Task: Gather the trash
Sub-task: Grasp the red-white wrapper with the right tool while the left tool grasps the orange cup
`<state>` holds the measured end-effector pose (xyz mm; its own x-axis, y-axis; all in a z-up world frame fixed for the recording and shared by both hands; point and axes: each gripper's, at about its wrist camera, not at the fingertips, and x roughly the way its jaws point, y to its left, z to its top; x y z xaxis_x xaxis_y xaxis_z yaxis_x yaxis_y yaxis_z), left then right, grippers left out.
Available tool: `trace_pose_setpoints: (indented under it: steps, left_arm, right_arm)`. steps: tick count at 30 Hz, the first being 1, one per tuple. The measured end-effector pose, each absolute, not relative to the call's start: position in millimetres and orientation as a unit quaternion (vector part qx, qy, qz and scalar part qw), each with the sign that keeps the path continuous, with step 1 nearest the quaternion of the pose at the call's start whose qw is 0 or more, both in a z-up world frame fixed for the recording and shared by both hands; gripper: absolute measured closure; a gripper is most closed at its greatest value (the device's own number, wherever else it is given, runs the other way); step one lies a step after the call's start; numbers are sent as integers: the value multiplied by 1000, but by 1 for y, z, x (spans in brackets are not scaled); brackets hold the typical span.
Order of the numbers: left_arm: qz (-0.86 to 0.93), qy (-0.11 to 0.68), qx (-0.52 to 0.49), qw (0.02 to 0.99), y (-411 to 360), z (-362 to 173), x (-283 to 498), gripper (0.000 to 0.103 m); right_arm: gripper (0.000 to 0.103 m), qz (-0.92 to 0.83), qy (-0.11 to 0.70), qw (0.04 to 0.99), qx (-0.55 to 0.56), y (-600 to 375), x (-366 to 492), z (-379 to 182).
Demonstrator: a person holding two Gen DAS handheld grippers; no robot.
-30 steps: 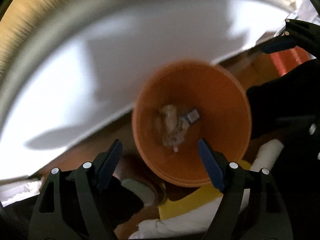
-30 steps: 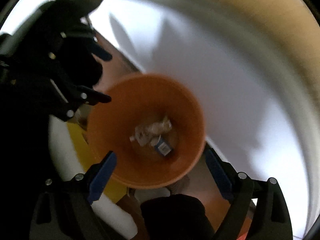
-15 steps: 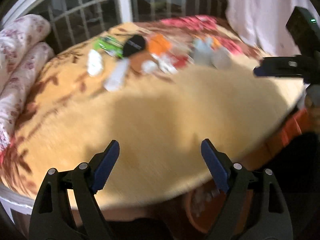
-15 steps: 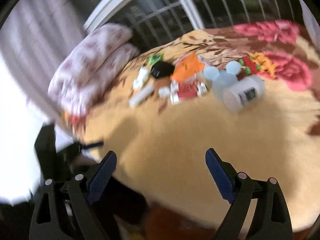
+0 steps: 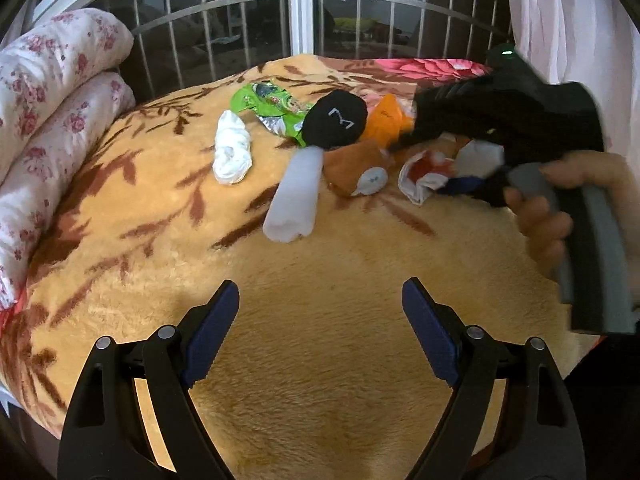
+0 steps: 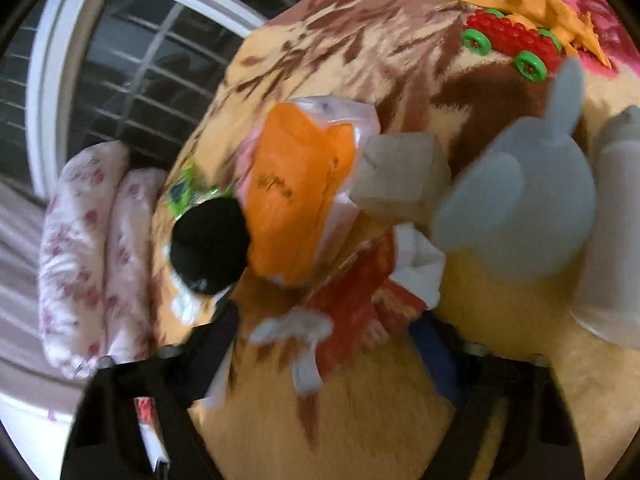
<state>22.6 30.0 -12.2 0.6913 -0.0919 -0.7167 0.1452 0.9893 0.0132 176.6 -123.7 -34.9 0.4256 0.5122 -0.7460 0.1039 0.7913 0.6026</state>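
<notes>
Risk: right gripper [image 6: 320,340], fingers spread around the crumpled red-and-white wrapper [image 6: 360,300], may snag the orange plastic bag [image 6: 296,196] ahead; left gripper [image 5: 320,340] hangs released.

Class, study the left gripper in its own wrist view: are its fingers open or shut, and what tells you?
Open. The left gripper shows its two blue pads far apart, with only bare blanket between them and nothing held.

My right gripper [image 6: 324,344] is motion-blurred; I can't tell whether its jaws touch the crumpled red-and-white wrapper [image 6: 360,300].
</notes>
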Motion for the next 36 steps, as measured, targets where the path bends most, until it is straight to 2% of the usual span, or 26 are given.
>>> trace_pose_setpoints:
  steps: [6,10,16,24,32,34,36]
  left_arm:
    - [-65,396,24,916,34,-15,24,21]
    - [-84,387,-7,918,30,-7,28,21]
    - [-118,383,-69,914,-3,10,61,21]
    - [-20,467,-97,878,-17,-31,136,21]
    - [23,475,-75,877,-12,-38,176,22]
    - [27,471,-70,879,-11,-40,180,30]
    - [33,463,-72,883,-7,-39,178,58]
  right_arm:
    - [75,168,476,823,262,-135,141,-28]
    - [75,222,411,866,179,-158,79,1]
    - [74,204,309,925,88,-206,5,5]
    - [74,202,294,928,104,-238,3,-8]
    - [73,216,294,925,109,-241,7,-12]
    - [73,216,291,927,101,-239,6,-11]
    - [73,215,290,928,94,-236,6,-11]
